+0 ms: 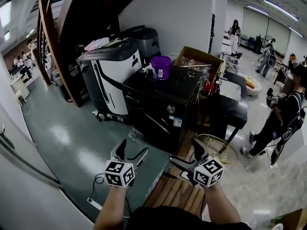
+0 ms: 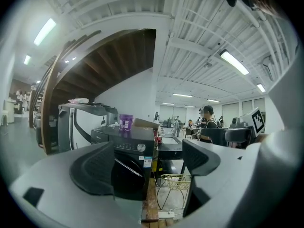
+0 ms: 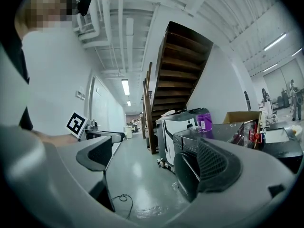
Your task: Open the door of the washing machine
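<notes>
The black front-loading washing machine (image 1: 165,104) stands in the middle of the head view, its round dark door (image 1: 146,123) closed and facing me. Both grippers hover in front of it, well short of the door. My left gripper (image 1: 133,150) is open with nothing between its pads. My right gripper (image 1: 184,152) is open and empty too. In the left gripper view the machine (image 2: 133,148) shows between the spread jaws of the gripper (image 2: 147,163). In the right gripper view the door (image 3: 186,175) sits beside the right pad of the gripper (image 3: 156,160).
A purple bucket (image 1: 160,67) and a cardboard box (image 1: 199,61) sit on the machine. A white and black appliance (image 1: 112,75) stands to its left under a wooden staircase (image 1: 53,42). A wire basket (image 1: 216,147), a wooden pallet (image 1: 177,190) and a floor cable (image 1: 98,181) lie near. A person (image 1: 283,119) stands at right.
</notes>
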Demonstrator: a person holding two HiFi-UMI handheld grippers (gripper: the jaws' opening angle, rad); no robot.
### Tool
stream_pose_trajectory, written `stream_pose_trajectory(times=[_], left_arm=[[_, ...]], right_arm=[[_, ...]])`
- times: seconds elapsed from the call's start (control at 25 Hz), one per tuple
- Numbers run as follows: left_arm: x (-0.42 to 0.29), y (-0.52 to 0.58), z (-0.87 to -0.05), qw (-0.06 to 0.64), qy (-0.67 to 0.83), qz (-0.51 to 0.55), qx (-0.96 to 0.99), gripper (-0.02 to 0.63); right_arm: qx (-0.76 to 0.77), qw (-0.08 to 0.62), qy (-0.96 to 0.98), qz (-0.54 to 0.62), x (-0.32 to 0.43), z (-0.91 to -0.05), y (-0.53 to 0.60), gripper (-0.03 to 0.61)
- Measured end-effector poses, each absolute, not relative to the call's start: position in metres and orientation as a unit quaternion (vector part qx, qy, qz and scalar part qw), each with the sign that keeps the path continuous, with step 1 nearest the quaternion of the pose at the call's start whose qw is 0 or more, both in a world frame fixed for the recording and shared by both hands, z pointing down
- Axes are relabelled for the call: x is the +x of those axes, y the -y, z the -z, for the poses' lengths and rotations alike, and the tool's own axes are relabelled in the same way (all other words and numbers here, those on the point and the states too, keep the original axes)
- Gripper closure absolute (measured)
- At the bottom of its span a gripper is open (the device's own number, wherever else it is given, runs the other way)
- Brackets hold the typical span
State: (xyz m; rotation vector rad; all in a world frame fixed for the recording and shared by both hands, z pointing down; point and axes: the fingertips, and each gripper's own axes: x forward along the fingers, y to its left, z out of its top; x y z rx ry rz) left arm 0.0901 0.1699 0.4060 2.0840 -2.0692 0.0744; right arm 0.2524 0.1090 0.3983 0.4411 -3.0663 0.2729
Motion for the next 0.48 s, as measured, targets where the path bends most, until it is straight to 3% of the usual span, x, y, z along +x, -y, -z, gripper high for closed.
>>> stream_pose_trajectory(times=[0.48], left_arm=[[0.093,-0.15,-0.41,0.117,0.698,-0.039,0.705,0.169]], right_arm=[[0.131,0.008,0.984,-0.118,0.258,-0.405,-0.087,0.034]])
